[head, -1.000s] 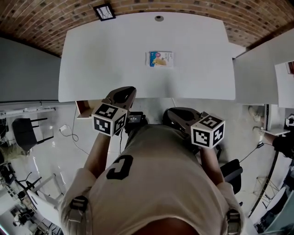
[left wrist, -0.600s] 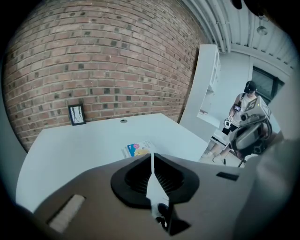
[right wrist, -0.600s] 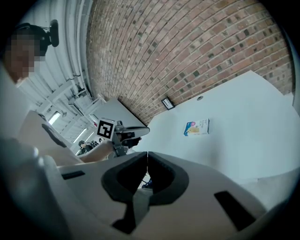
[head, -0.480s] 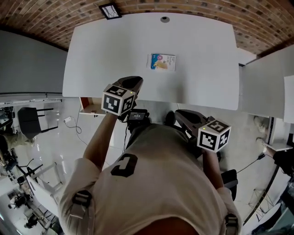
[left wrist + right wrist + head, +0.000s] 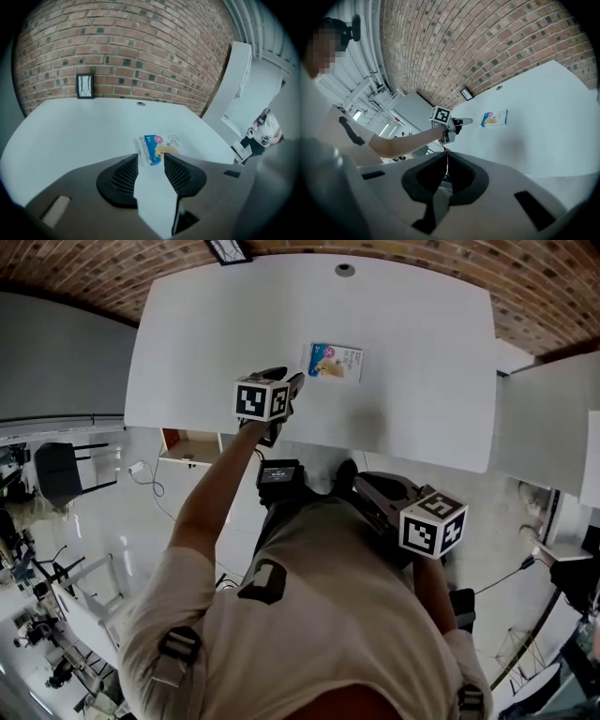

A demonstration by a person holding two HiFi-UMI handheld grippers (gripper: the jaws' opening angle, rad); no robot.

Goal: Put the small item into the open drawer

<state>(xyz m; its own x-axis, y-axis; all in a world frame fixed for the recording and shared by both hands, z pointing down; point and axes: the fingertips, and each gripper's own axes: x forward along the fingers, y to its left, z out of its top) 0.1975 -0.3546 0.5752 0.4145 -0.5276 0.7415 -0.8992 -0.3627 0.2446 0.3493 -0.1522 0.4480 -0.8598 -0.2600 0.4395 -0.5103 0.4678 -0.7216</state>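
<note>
Left claw (image 5: 151,161), jaws just opened wide and empty, lined up on the packet (image 5: 157,147) on the surface (image 5: 422,352) — best straddled squarely before closing; right claw (image 5: 446,154) hung shut.

A white table (image 5: 187,352) stands against a brick wall (image 5: 140,56) — a small black frame (image 5: 85,86) at its far edge.

**A:** what's the head cam got rn?

**B:** white table (image 5: 422,352) w/ a small packet (image 5: 336,361) lying flat on it. The person's left gripper (image 5: 294,381) is out over the table, tips just beside the packet. Its jaws have just been opening, nothing btwn them.

**A:** other one? drawer?

**B:** right gripper (image 5: 364,486) sits by the person's torso, off the table. The open drawer (image 5: 190,446) is under the table's left front edge, well apart from the packet.
</note>
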